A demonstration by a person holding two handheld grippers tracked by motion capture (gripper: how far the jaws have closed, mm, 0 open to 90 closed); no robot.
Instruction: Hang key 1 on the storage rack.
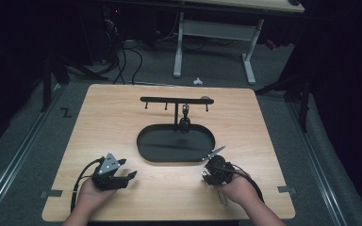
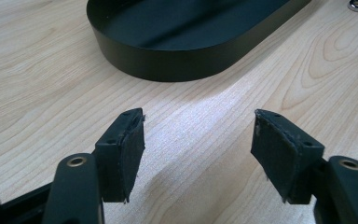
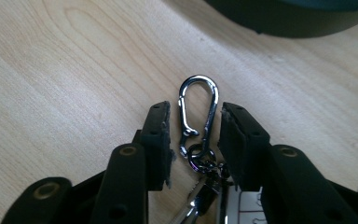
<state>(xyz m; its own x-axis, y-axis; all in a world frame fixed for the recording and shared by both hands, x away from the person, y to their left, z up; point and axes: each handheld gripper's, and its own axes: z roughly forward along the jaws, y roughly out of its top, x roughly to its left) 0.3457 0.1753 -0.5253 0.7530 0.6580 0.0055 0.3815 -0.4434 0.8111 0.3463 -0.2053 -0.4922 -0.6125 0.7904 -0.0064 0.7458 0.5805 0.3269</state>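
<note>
High view first: a pale wooden worktop sits mid-frame with a black oval metal tray at its centre and a thin black T-shaped hook rack standing at the tray's far rim, something small and dark hanging from one peg. The left gripper rests at the lower left of the worktop, well apart from the tray, with bare wood all round it and the near edge just behind the hand. The right gripper sits at the lower right, close to the tray's near right curve, and a silvery glint shows beside that curve.

Left gripper view: the jaws stand wide apart over bare wood, nothing between them, and the tray's dark wall curves across the upper frame with open worktop in front of it.

Right gripper view: a shiny silver carabiner clip lies flat on the wood in the middle of the frame, its rounded end pointing up-frame toward the tray's edge. The jaws stand on either side of it, the right pad about touching its side, a slim gap on the left, not clamped. Rings and keys trail from its lower end between the jaws.
</note>
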